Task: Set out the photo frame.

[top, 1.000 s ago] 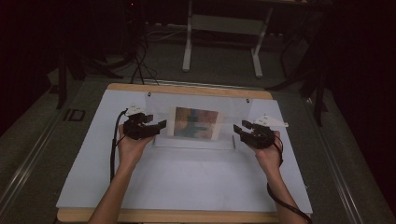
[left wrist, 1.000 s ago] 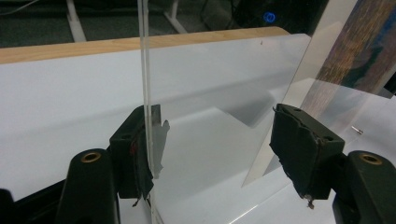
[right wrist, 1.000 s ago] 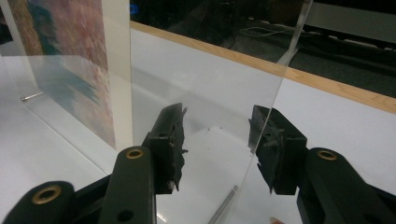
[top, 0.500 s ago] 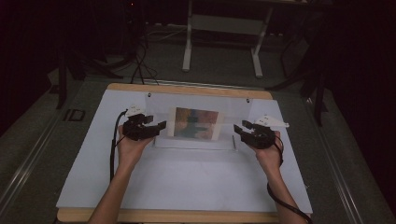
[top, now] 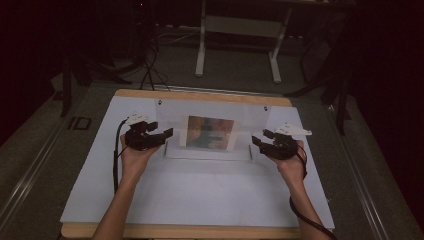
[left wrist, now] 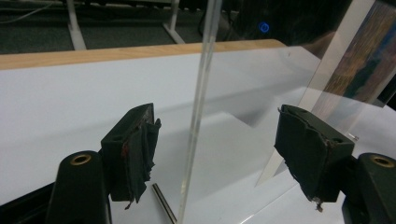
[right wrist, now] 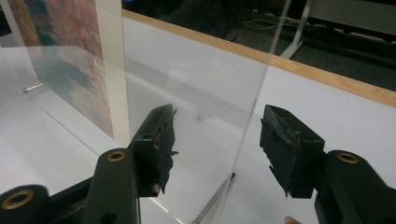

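Note:
A clear acrylic picture stand point(top: 210, 107) holding a colourful photo point(top: 209, 132) stands upright on the white table point(top: 200, 190). My left gripper point(top: 167, 134) is at its left edge and my right gripper point(top: 257, 140) at its right edge. In the left gripper view the left gripper point(left wrist: 217, 144) is open, its jaws having just been opening, with the panel's clear edge point(left wrist: 198, 107) between the pads and touching neither. In the right gripper view the right gripper point(right wrist: 217, 140) has likewise just been opening and straddles the other edge point(right wrist: 254, 107), pads apart from it; the photo point(right wrist: 70, 56) shows at left.
The table's wooden far rim point(top: 200, 95) lies behind the stand. Beyond it are a metal stand's legs point(top: 237, 50) and cables point(top: 150, 65) on the dark floor. A small metal pin point(left wrist: 163, 205) lies by the panel's foot.
My left gripper has eased slightly to the left, off the panel's edge. The right hand and the picture stand have stayed where they were.

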Action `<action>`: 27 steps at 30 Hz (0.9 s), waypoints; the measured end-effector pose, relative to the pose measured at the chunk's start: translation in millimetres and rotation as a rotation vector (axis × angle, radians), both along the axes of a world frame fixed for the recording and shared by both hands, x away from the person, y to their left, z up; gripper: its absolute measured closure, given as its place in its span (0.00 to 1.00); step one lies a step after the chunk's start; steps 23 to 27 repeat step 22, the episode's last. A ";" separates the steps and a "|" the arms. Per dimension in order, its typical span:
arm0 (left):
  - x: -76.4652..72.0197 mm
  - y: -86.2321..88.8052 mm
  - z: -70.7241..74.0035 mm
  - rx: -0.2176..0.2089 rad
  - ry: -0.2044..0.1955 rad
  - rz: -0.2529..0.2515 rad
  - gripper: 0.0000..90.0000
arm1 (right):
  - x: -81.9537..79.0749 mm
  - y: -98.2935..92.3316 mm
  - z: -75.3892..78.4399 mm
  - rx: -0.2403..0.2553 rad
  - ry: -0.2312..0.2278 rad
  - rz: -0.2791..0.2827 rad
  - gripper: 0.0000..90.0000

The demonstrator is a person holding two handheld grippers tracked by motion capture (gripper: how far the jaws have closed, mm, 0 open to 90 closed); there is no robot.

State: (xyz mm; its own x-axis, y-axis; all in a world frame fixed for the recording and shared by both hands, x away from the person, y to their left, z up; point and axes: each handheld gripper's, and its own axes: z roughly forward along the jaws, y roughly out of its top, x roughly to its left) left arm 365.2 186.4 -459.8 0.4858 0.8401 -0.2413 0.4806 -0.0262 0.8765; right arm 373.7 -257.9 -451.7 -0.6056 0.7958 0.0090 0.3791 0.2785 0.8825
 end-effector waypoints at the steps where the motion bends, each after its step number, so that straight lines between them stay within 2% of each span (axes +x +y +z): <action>1: -0.9 1.8 1.1 -0.005 -0.002 0.001 0.33 | -0.4 -1.6 1.0 0.003 0.002 -0.001 0.49; 4: -2.8 7.9 4.2 -0.015 -0.010 -0.009 0.34 | -0.5 -6.1 2.7 -0.002 0.013 0.005 0.49; 13: -8.4 21.5 10.5 -0.005 -0.031 -0.008 0.37 | -1.9 -17.5 3.4 -0.018 0.034 0.015 0.49; 17: -10.0 28.2 12.7 -0.012 -0.040 0.007 0.37 | -2.3 -23.2 3.1 -0.022 0.044 0.015 0.50; 22: -10.3 39.8 12.8 -0.021 -0.031 0.039 0.37 | 2.0 -29.7 -3.6 -0.040 0.085 0.015 0.50; 27: -10.3 39.8 12.8 -0.021 -0.031 0.039 0.37 | 2.0 -29.7 -3.6 -0.040 0.085 0.015 0.50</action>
